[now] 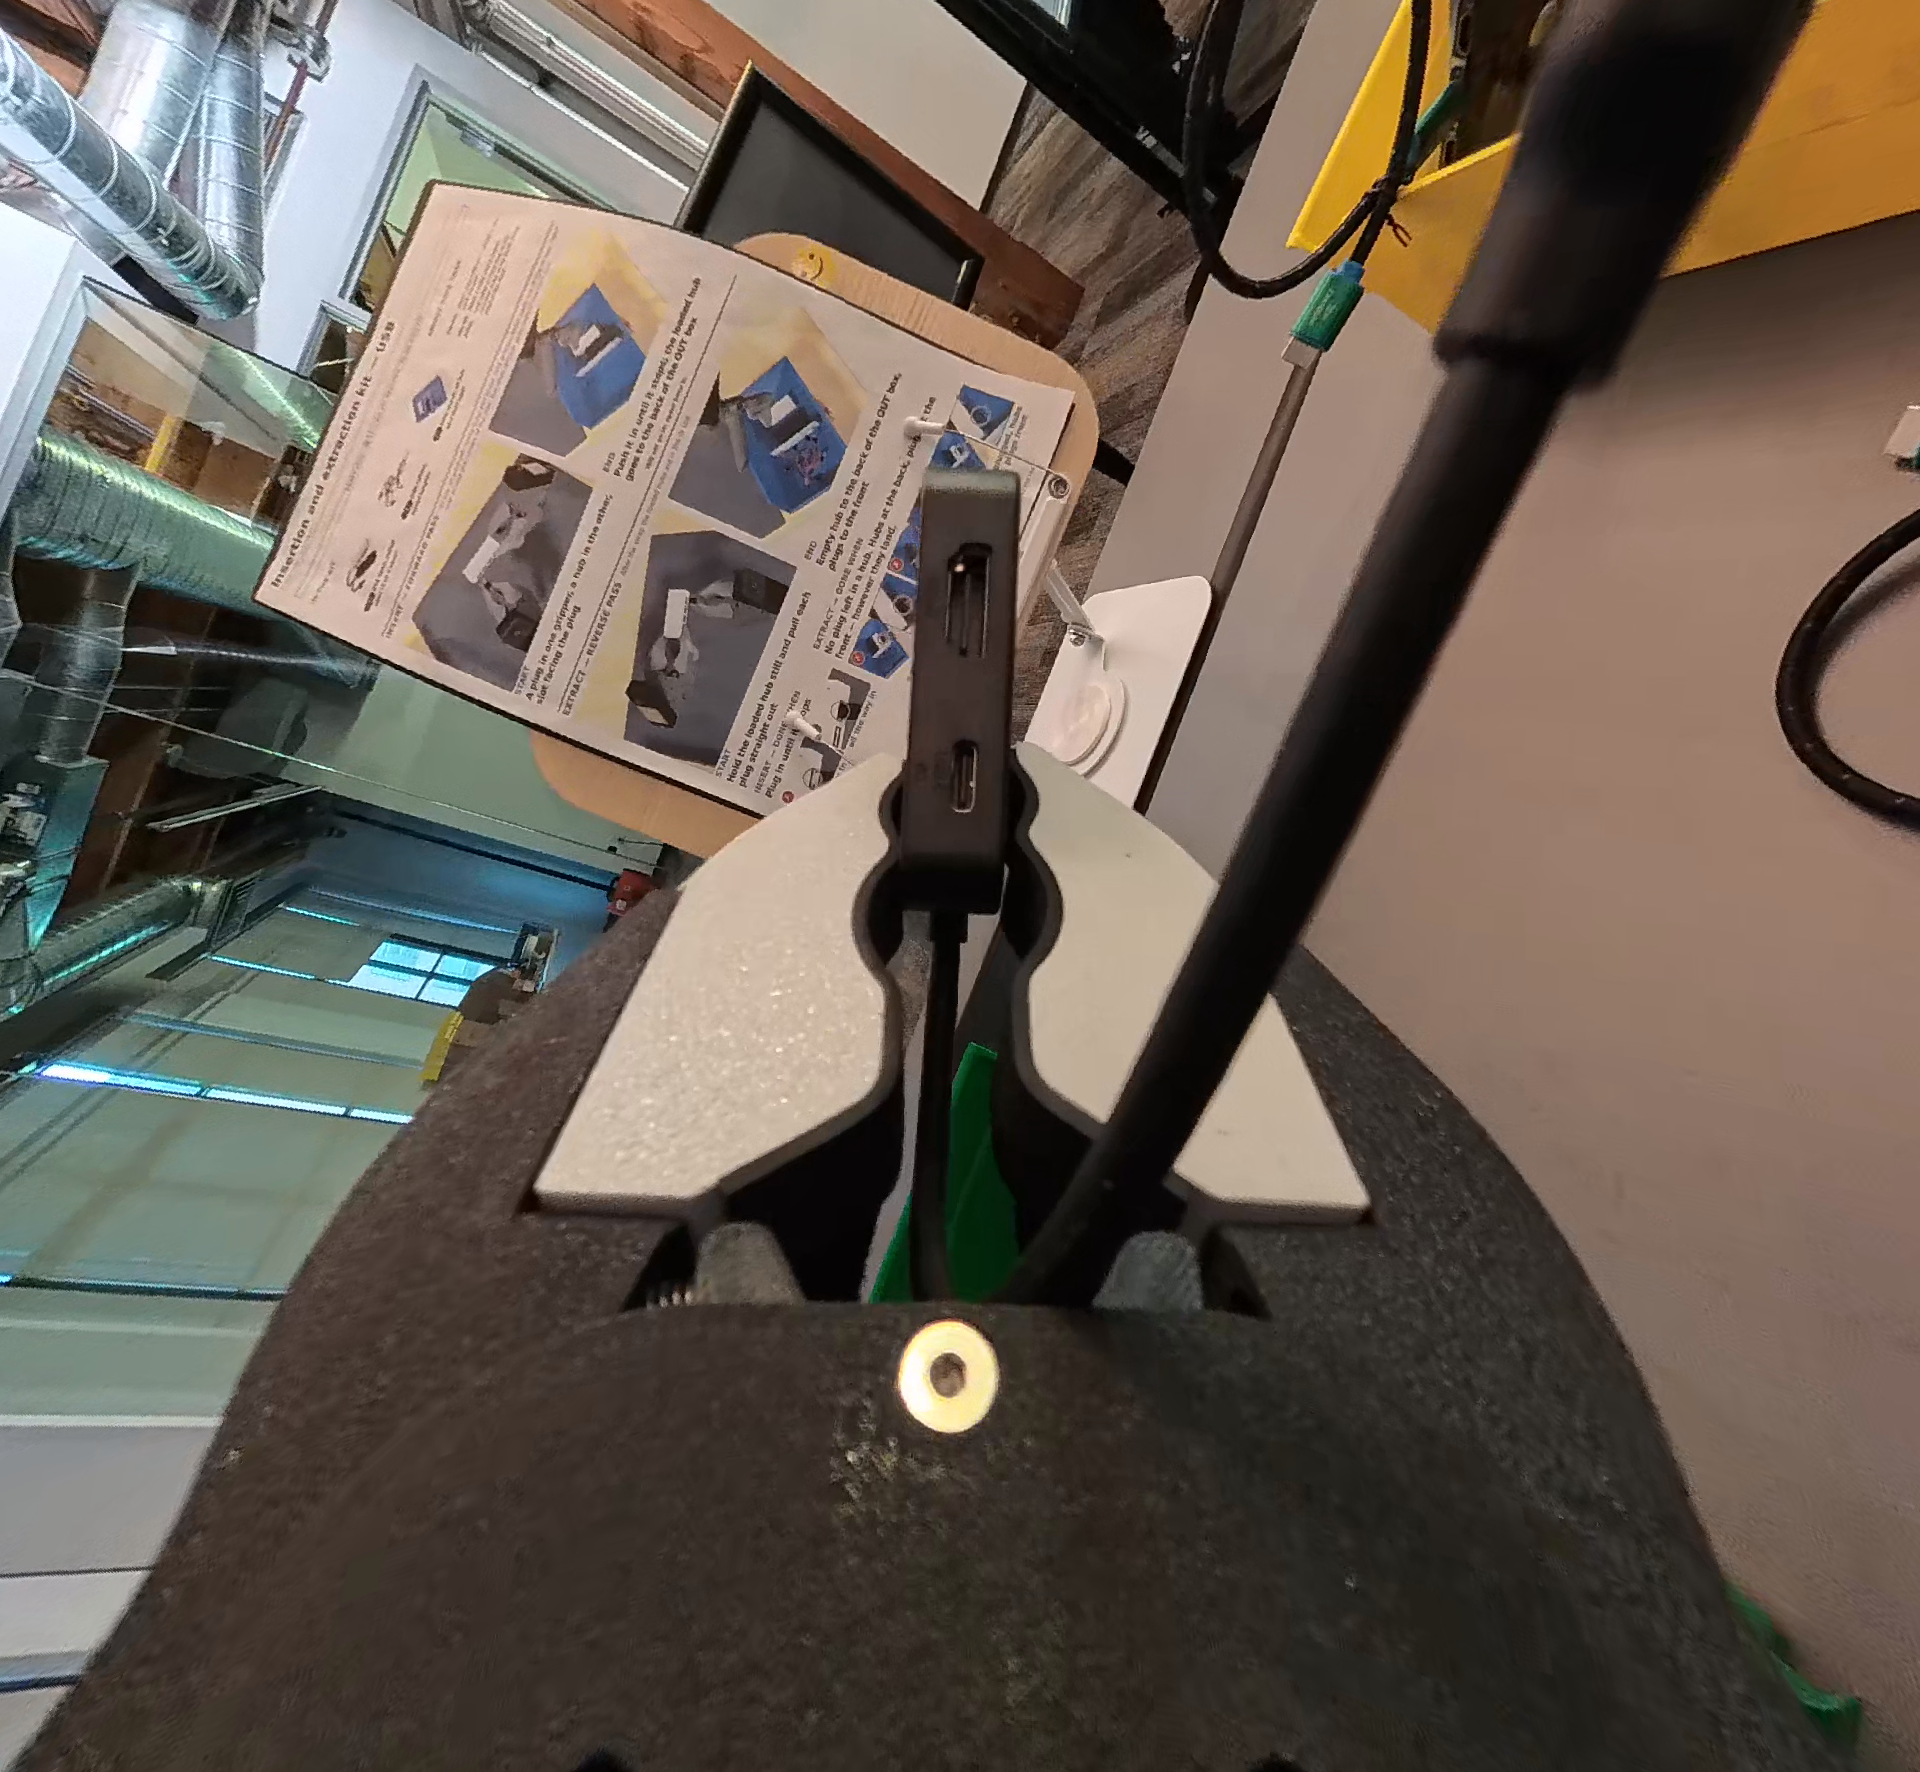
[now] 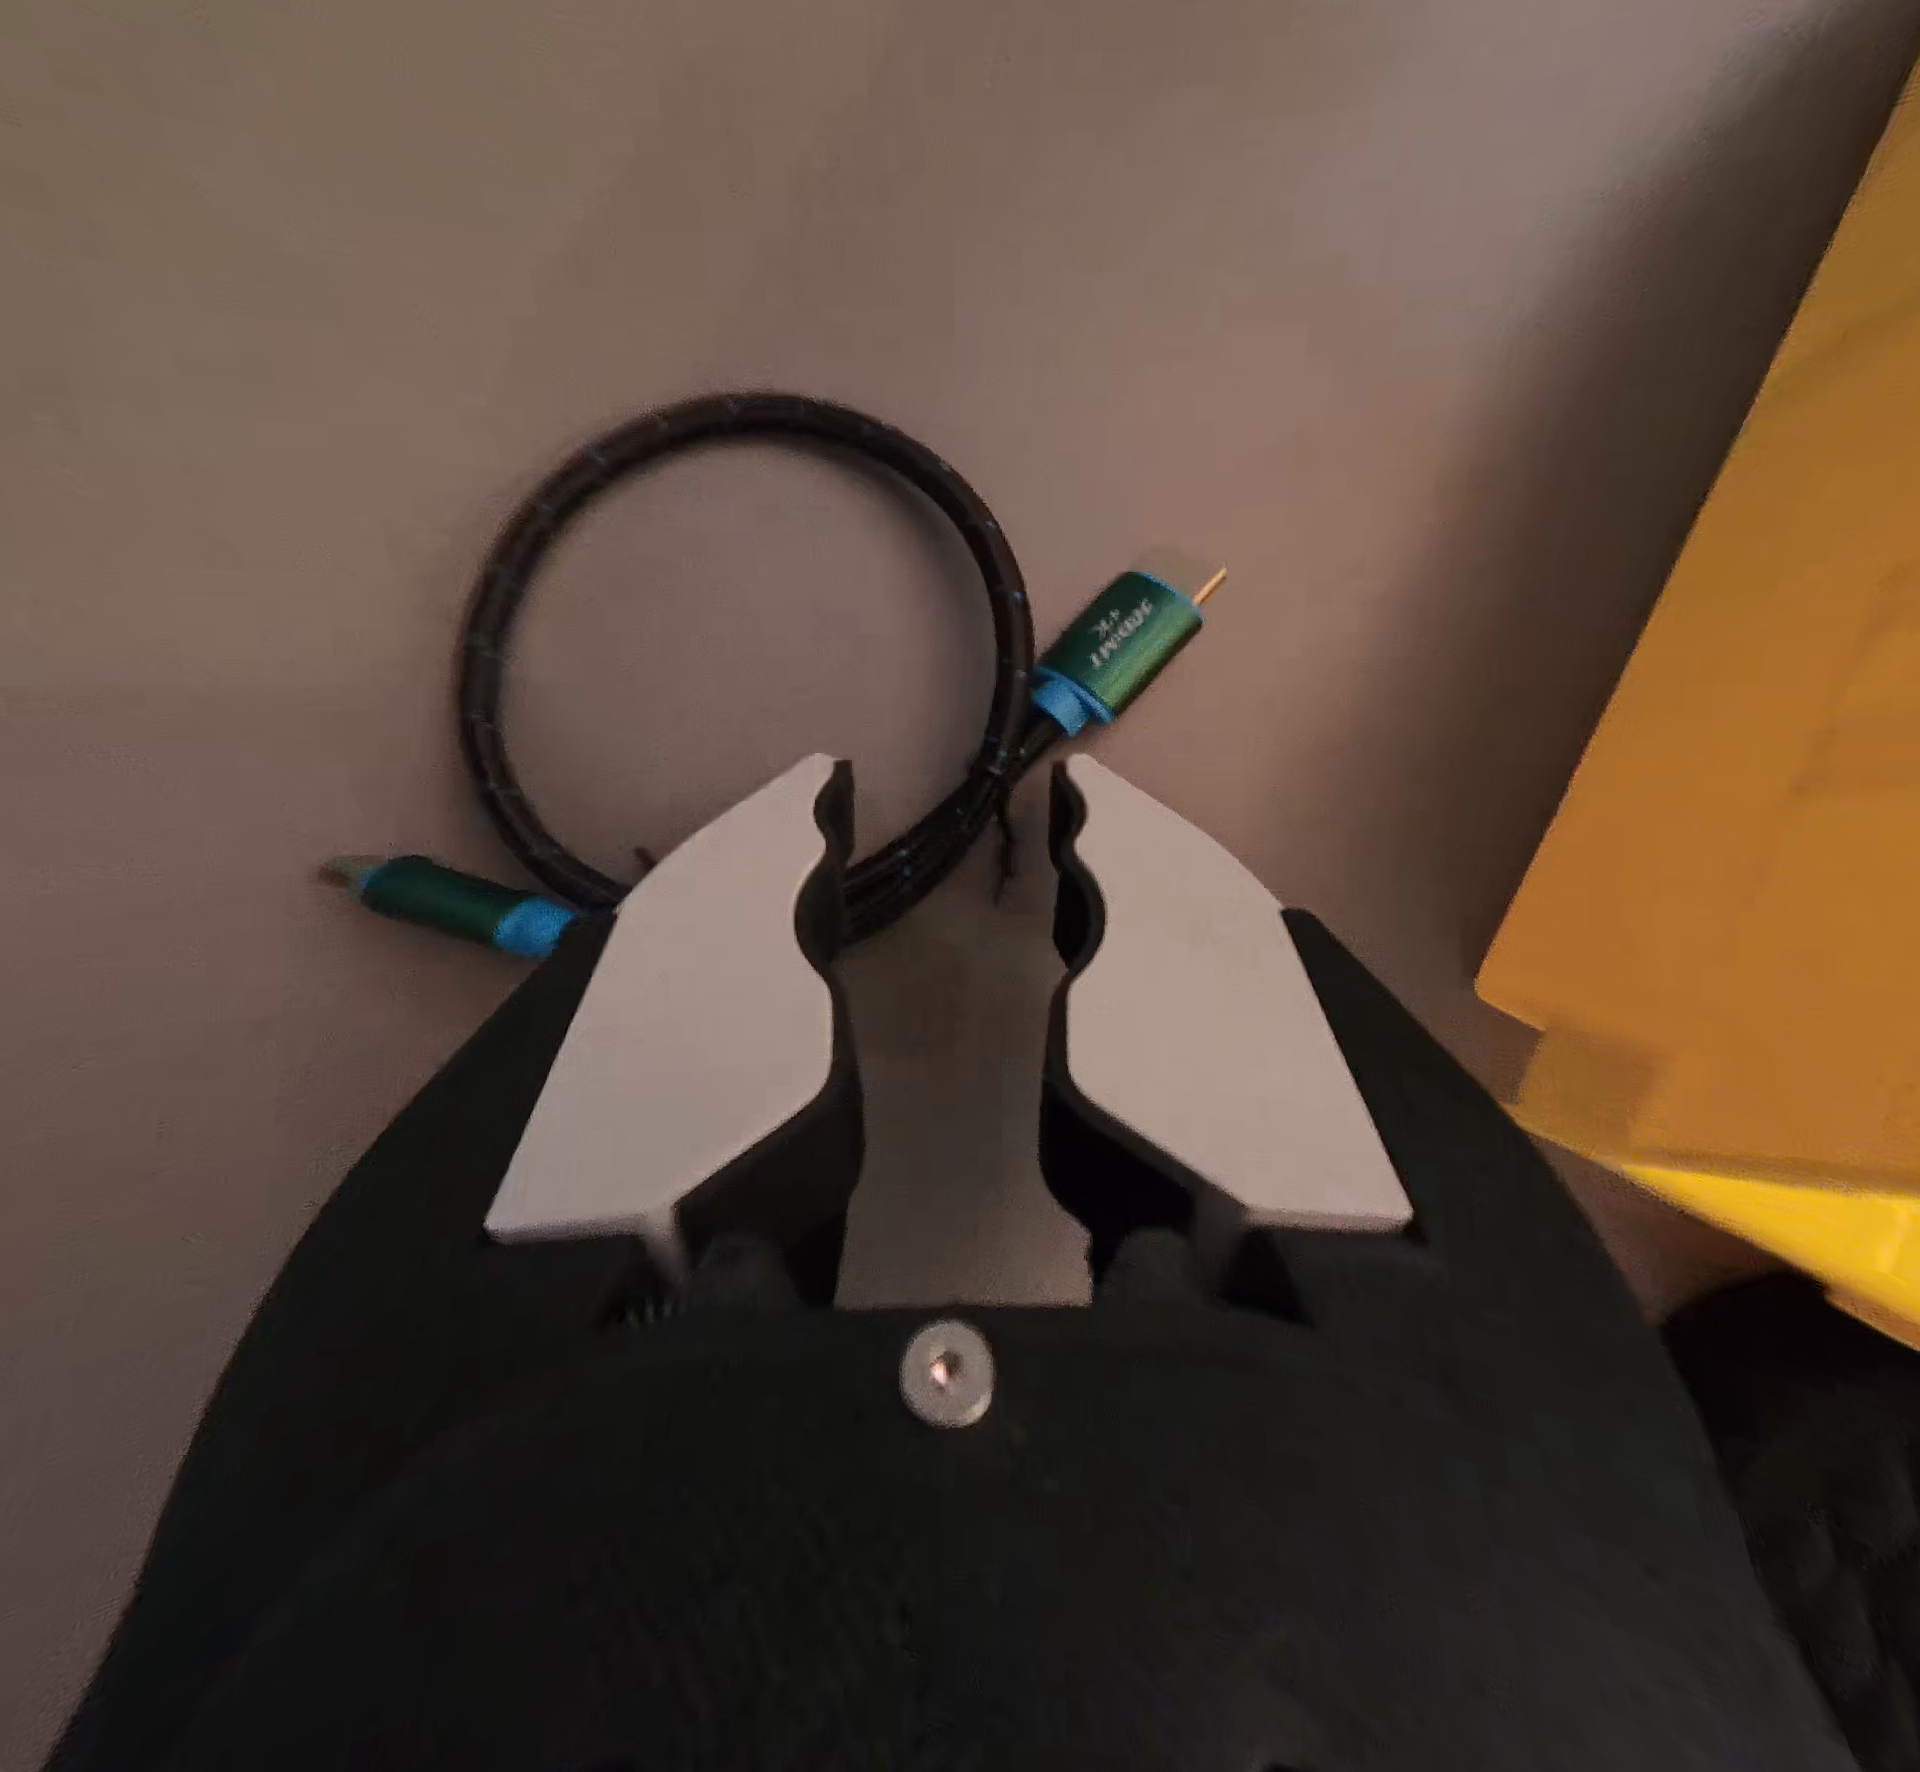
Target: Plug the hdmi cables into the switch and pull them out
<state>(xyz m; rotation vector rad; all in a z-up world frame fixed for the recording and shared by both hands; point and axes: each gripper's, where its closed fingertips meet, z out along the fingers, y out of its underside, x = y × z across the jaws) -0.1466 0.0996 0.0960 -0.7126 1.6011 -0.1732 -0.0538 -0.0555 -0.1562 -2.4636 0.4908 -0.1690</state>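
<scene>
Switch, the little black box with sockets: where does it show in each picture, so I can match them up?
Left wrist view: the switch stands upright at the centre, clamped by the left gripper, sockets facing the camera.
Right wrist view: not in it; the right gripper is open above a coiled cable.
Shared landmark: the yellow box, upper right in the left view, right edge in the right view.

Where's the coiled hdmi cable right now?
In the right wrist view, the coiled hdmi cable lies on the grey table, just beyond the open right gripper.
</scene>
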